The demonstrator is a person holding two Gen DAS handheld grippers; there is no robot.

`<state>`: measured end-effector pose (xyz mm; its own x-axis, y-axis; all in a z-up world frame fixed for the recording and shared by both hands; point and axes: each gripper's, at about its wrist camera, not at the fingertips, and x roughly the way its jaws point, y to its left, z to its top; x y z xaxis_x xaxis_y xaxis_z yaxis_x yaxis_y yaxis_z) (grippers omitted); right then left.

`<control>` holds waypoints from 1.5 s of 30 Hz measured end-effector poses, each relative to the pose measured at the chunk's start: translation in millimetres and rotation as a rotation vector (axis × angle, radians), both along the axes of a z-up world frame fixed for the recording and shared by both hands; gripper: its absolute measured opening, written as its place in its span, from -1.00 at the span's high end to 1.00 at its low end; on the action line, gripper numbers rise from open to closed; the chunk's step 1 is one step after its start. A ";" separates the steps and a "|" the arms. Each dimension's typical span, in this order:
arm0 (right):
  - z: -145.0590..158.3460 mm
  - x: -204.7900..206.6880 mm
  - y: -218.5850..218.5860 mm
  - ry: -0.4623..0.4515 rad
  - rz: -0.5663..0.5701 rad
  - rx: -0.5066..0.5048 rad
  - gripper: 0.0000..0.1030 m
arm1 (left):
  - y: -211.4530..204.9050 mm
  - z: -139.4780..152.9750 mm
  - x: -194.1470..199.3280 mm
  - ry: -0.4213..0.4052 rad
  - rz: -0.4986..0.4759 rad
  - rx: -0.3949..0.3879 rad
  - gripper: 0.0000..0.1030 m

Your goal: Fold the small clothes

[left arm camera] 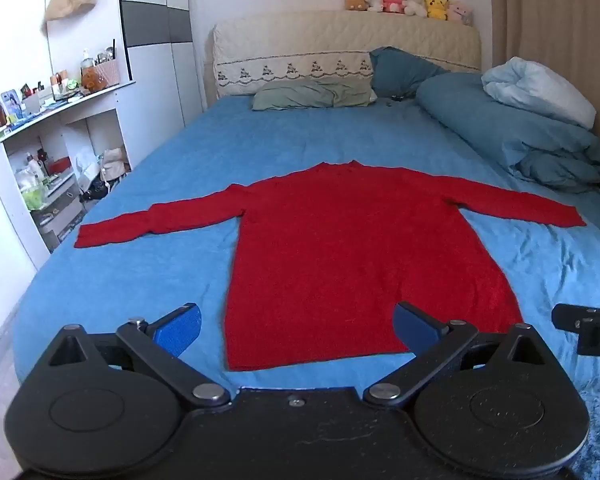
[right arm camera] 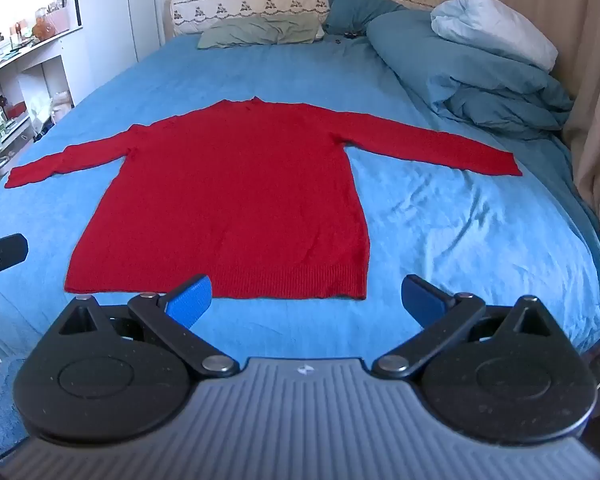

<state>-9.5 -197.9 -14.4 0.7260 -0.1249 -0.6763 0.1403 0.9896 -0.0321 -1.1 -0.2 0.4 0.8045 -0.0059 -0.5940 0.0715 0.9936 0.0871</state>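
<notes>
A red long-sleeved sweater (left arm camera: pixel 340 248) lies flat on the blue bed sheet (left arm camera: pixel 172 168), sleeves spread to both sides, hem nearest me. It also shows in the right wrist view (right arm camera: pixel 236 184). My left gripper (left arm camera: pixel 298 326) is open and empty, hovering just before the hem, over its left half. My right gripper (right arm camera: pixel 308 300) is open and empty, hovering before the hem's right corner. Both have blue fingertips (right arm camera: pixel 190 298).
A rolled blue duvet (left arm camera: pixel 520 132) with a white pillow (left arm camera: pixel 540 88) lies along the bed's right side. Pillows (left arm camera: pixel 312 94) and a headboard (left arm camera: pixel 340 40) with plush toys (left arm camera: pixel 408 2) are at the far end. Cluttered white shelves (left arm camera: pixel 48 152) stand left.
</notes>
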 end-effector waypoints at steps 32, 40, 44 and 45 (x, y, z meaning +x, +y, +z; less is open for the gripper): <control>1.5 -7.2 -4.1 -0.005 -0.004 0.015 -1.00 | -1.0 0.1 -6.3 -0.021 -0.018 -0.012 -1.00; 1.5 -6.9 -4.2 -0.005 -0.005 0.018 -1.00 | 0.0 -0.2 -7.3 -0.019 -0.019 -0.019 -1.00; 1.3 -6.6 -3.5 -0.004 -0.004 0.017 -1.00 | -0.2 0.2 -7.0 -0.019 -0.019 -0.020 -1.00; 1.3 -6.7 -3.6 -0.005 -0.004 0.018 -1.00 | -0.3 0.2 -7.0 -0.019 -0.018 -0.019 -1.00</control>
